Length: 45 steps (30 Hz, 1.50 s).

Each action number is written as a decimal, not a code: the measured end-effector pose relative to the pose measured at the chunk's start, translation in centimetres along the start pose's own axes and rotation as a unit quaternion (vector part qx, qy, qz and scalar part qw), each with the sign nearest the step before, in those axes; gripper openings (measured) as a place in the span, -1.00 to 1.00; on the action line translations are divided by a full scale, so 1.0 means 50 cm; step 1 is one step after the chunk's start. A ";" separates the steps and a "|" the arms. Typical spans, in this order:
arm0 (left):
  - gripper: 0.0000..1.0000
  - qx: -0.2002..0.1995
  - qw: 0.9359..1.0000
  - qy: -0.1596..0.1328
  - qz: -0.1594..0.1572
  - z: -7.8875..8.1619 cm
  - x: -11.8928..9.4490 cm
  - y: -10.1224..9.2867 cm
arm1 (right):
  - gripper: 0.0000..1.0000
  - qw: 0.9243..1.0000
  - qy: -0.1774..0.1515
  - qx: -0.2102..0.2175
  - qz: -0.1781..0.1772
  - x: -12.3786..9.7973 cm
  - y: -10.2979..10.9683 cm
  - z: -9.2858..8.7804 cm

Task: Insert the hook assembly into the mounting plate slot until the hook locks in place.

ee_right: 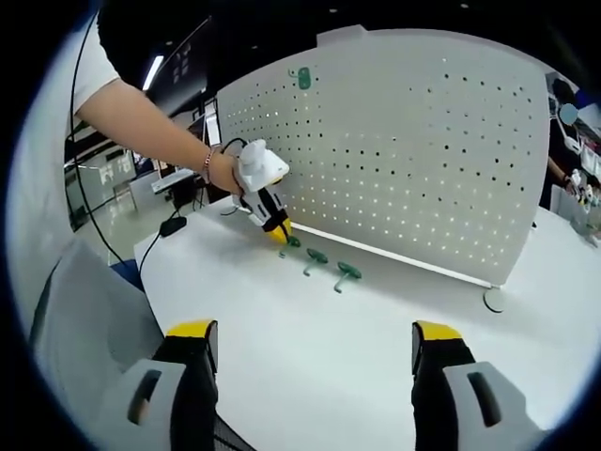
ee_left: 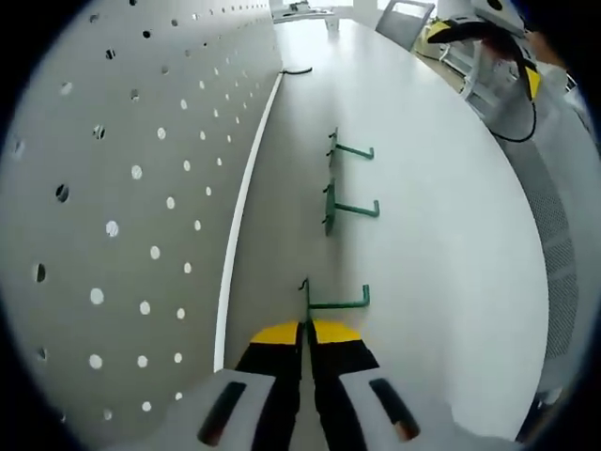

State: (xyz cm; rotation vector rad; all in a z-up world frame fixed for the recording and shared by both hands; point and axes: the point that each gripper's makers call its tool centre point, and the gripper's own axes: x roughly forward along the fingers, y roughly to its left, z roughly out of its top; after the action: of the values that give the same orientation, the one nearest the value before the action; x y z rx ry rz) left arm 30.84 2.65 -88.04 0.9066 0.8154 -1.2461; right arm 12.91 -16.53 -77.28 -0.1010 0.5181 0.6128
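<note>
**Left fingers closed at the nearest hook, right fingers spread wide**

In the left gripper view, my left gripper point(ee_left: 307, 331) has its yellow-tipped fingers point(ee_left: 278, 334) pressed nearly together on the base of the nearest green hook point(ee_left: 334, 300), which lies on the white desk point(ee_left: 441, 244). Two more green hooks, the middle hook point(ee_left: 347, 208) and the far hook point(ee_left: 349, 149), lie in a row beyond it, apart from each other. The white pegboard point(ee_left: 141, 188) stands along the desk's edge beside them, dotted with round holes. A black cable point(ee_left: 297, 69) lies near the board's far end, and a grey chair point(ee_left: 406, 21) stands past the desk.

In the right gripper view, my right gripper point(ee_right: 313, 343) holds nothing; its fingers point(ee_right: 192, 340) stand far apart above the desk. From here I see the pegboard's whole face, upright, with a green piece point(ee_right: 302, 78) hung near its top corner. My left hand point(ee_right: 225, 172) grips the left gripper, tipped down onto the row of hooks at the board's foot. A dim room with a ceiling light point(ee_right: 151, 71) lies behind.
</note>
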 end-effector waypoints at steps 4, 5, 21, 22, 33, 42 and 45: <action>-0.96 0.002 1.000 -0.014 0.010 -0.002 -0.003 -0.005 | 0.63 1.000 -0.001 -0.001 -0.001 0.000 0.000 0.002; -0.96 -0.006 0.999 -0.039 0.006 0.011 -0.004 -0.011 | 0.63 1.000 -0.002 0.000 -0.002 0.000 -0.001 0.002; -0.96 -0.046 0.993 -0.104 0.032 0.048 -0.042 -0.014 | 0.63 1.000 -0.009 0.006 0.000 0.006 0.004 0.009; -0.96 -0.045 0.993 -0.108 0.034 0.051 -0.046 -0.014 | 0.63 1.000 -0.010 0.007 -0.001 0.006 0.004 0.010; -0.97 -0.077 0.982 -0.161 0.070 0.094 -0.090 -0.004 | 0.64 1.000 -0.014 0.008 -0.004 0.006 -0.002 0.014; -0.97 -0.096 0.967 -0.213 0.103 0.127 -0.136 -0.006 | 0.63 1.000 -0.018 0.011 -0.006 0.002 -0.003 0.016; -0.97 -0.096 0.964 -0.221 0.109 0.131 -0.146 -0.012 | 0.63 1.000 -0.022 0.016 -0.007 0.000 -0.003 0.018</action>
State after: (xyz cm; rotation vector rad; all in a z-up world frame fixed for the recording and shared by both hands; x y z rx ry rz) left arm 29.37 -0.27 -78.76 0.5159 0.4545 -1.0966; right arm 13.40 -16.43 -76.53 -0.0607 0.4846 0.5911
